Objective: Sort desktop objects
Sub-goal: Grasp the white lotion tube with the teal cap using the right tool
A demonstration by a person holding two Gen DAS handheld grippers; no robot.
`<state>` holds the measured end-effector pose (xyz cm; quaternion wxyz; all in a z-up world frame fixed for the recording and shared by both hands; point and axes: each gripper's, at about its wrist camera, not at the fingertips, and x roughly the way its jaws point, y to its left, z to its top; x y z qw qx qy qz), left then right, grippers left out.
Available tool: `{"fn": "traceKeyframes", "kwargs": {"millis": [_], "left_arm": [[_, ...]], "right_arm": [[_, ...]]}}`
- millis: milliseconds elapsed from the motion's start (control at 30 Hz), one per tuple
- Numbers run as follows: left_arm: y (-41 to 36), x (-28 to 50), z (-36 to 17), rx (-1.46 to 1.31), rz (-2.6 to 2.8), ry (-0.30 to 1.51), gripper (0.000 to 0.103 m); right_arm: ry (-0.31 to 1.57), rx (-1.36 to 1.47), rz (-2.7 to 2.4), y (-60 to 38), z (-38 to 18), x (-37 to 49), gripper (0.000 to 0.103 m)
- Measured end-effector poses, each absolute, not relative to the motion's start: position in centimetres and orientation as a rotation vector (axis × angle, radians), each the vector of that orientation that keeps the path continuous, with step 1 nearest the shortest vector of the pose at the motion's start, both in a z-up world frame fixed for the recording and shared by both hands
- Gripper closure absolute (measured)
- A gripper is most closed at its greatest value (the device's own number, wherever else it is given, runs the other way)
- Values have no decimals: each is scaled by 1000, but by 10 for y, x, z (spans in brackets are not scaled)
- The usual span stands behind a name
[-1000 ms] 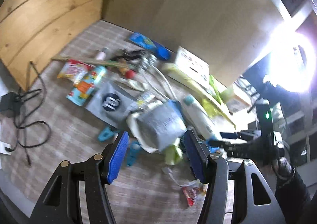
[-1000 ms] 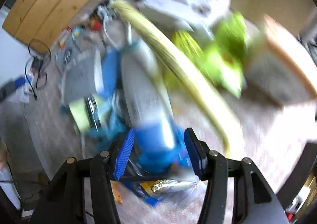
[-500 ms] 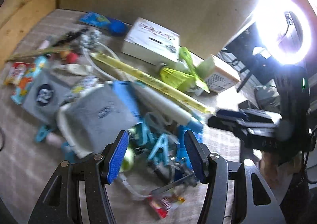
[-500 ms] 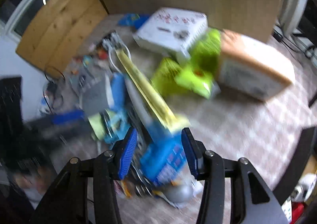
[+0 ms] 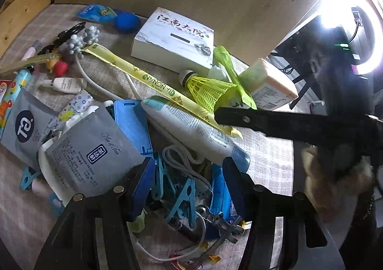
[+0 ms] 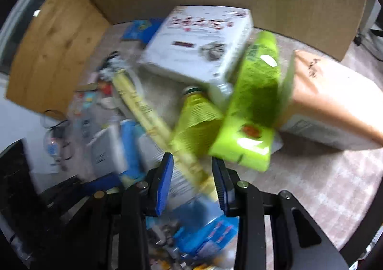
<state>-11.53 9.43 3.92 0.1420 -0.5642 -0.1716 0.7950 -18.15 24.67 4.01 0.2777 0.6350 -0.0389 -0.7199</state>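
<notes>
Hovering over the clutter, the left gripper (image 5: 189,186) stands wide with nothing pressed between its blue pads; below the gap lie pale blue plastic clothes pegs (image 5: 182,195) and a looped white cable (image 5: 177,157). Just beyond lies a long white squeeze tube with a blue cap (image 5: 191,129), resting against a flat blue plastic case (image 5: 131,121) and a grey foil sachet (image 5: 91,148). The right gripper (image 6: 192,184) is closing its jaws, the long yellow paper-wrapped stick (image 6: 148,114) lying blurred between the pads; whether they touch it I cannot tell. Further out sit a yellow mesh shuttlecock (image 5: 205,85), a white printed book (image 5: 174,38) and a peach-topped box (image 5: 270,81).
</notes>
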Motion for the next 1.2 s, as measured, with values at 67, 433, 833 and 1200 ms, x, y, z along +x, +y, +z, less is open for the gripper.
{"fn": "traceKeyframes", "kwargs": {"millis": [67,433,833,1200], "left_arm": [[96,-115,39,-1629,2286,-482,47],[105,-124,32,-1638,2272,-450,47],[119,-134,23,-1615,2250,-398,44],[123,-119,38,-1552,2260,-373,44]], "right_arm": [[-117,1693,-1883,246,44,-174,69],[-129,1757,-1857,232,20,-188,69],[-267,1792,-1759,224,8,-181,61],[-338,1762,-1756,227,19,-158,63]]}}
